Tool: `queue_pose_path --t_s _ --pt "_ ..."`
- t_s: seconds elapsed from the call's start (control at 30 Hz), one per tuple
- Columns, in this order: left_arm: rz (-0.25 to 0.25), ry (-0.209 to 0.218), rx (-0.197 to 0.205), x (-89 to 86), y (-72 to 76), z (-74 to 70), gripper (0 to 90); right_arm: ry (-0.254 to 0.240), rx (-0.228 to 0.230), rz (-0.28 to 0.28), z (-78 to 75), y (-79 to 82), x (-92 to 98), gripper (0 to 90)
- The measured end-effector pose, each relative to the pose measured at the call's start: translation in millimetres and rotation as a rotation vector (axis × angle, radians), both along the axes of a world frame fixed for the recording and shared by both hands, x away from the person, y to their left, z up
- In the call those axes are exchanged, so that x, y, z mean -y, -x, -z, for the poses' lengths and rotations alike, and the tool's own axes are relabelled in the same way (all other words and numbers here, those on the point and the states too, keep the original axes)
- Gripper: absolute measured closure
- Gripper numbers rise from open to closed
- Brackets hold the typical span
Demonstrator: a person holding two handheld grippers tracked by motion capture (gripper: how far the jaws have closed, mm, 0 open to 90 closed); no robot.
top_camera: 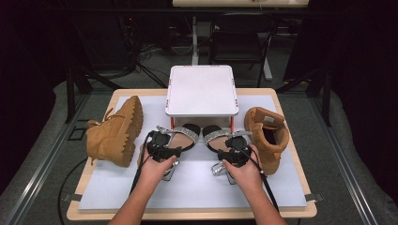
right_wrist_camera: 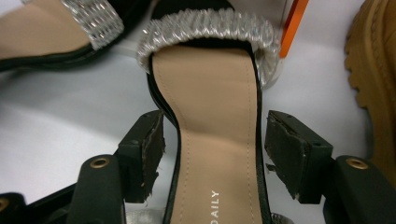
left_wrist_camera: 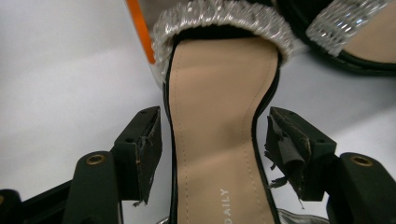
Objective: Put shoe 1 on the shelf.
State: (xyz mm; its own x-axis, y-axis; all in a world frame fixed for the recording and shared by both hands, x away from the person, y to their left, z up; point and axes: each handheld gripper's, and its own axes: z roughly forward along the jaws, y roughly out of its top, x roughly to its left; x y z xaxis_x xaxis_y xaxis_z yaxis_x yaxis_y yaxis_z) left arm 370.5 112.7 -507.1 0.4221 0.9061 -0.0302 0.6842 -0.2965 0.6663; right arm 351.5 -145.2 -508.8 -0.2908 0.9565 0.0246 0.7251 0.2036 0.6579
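While both tongs stand spread, left tongs (left_wrist_camera: 208, 154) straddle left sandal (left_wrist_camera: 219, 140), right tongs (right_wrist_camera: 215, 156) right sandal (right_wrist_camera: 215, 140).

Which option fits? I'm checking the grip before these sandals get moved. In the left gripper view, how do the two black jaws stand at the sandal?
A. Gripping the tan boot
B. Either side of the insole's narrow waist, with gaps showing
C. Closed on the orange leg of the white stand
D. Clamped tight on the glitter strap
B: the left gripper straddles the left sandal at the insole's narrow waist, and a gap shows between each pad and the sandal's edge.
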Motion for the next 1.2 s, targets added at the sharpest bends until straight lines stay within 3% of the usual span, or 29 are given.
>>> queue_pose_path --t_s 0.1,0.27,0.43,0.57,0.7,0.77,0.9,0.97,1.1,1.2 --pt "0.015 0.002 0.026 -1.9 7.4 -10.9 36.5 -0.001 0.041 -0.021 -9.9 6.5 0.6 38.0" --pt "0.042 0.074 0.062 -12.8 25.1 -27.8 36.5 -0.005 0.092 -0.052 -25.2 21.8 2.8 38.8" --pt "0.053 0.108 0.097 -26.3 40.9 -32.1 38.1 -0.022 0.141 -0.085 -36.8 40.8 10.4 41.0" --pt "0.054 0.145 0.093 -43.0 55.8 -31.5 43.5 -0.043 0.161 -0.118 -42.8 56.2 20.2 43.6" --pt "0.094 0.175 0.107 -54.4 70.7 -29.9 46.9 -0.06 0.182 -0.147 -41.2 71.1 27.2 46.5" --pt "0.113 0.164 0.112 -59.7 77.6 -29.1 50.8 -0.048 0.193 -0.166 -39.0 77.9 29.4 49.6" --pt "0.101 0.173 0.098 -70.7 86.7 -25.1 56.9 -0.033 0.186 -0.183 -30.8 90.2 35.4 58.0" --pt "0.093 0.165 0.093 -76.8 90.5 -21.5 57.0 -0.027 0.217 -0.178 -26.2 94.6 38.2 61.3" --pt "0.071 0.15 0.152 -85.5 97.8 -12.9 53.6 -0.031 0.224 -0.176 -18.0 98.7 42.9 59.8" --pt "0.068 0.157 0.174 -90.3 101.2 -6.1 51.3 -0.077 0.229 -0.159 -12.0 100.1 47.4 58.0"
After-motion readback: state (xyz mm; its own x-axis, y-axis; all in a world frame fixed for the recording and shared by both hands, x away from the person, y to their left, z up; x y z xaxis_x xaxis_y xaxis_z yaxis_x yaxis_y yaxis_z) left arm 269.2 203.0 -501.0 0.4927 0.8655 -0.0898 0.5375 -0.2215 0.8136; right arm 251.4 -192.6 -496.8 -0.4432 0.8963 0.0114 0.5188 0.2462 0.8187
